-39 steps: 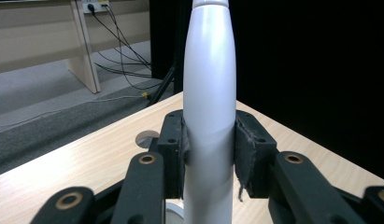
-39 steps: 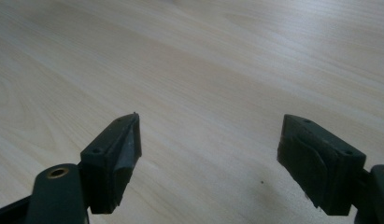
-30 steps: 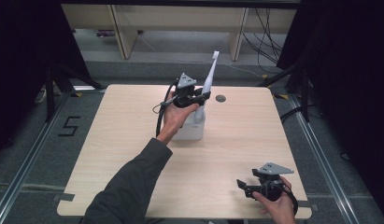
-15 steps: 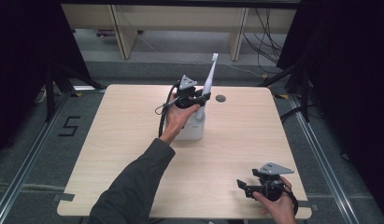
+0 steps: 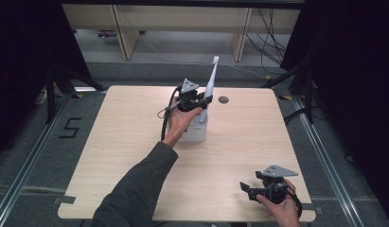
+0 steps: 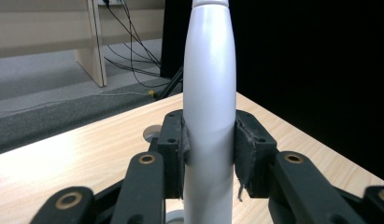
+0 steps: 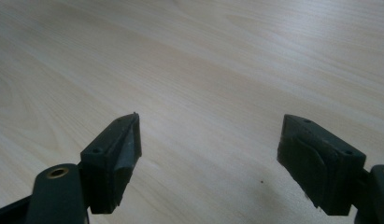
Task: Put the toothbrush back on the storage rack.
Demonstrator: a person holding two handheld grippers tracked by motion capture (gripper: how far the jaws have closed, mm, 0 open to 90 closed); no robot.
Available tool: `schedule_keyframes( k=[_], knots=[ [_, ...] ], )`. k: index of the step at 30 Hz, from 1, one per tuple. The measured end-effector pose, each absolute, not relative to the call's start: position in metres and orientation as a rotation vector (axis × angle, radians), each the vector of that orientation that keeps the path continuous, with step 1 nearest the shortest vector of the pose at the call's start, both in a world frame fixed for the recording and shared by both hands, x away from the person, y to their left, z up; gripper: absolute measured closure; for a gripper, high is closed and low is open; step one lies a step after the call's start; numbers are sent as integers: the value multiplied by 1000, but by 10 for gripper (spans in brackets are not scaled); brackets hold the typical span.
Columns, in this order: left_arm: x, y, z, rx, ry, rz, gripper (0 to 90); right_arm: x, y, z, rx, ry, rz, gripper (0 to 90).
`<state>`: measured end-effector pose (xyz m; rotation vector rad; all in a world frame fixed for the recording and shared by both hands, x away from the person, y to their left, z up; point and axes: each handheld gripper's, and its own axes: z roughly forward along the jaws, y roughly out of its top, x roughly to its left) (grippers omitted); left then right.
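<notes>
A white electric toothbrush (image 5: 211,80) stands nearly upright over a white box-shaped holder (image 5: 196,130) at the table's middle back. My left gripper (image 5: 201,100) is shut on the toothbrush's handle (image 6: 209,116), both pads pressed against its sides. Near the table's front right corner, my right gripper (image 5: 246,189) is held low in a hand, pointing left. Its jaws stand wide open over bare wood (image 7: 208,140) with nothing between them.
The light wooden table (image 5: 111,156) has a round cable hole (image 5: 224,100) behind the holder. Wooden furniture legs and cables lie on the grey floor beyond the far edge. Black curtains hang on both sides.
The left gripper and toothbrush have shifted only slightly. The right gripper has stayed where it was.
</notes>
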<state>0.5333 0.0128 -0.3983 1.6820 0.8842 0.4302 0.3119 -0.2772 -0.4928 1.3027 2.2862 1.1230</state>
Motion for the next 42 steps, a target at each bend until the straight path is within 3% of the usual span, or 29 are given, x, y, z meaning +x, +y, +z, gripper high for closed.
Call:
schedule_keyframes(
  k=[42],
  knots=[
    [517,24,-424,1770,897,420,661,312,-275,-494,1312,2287,1114,223]
  ],
)
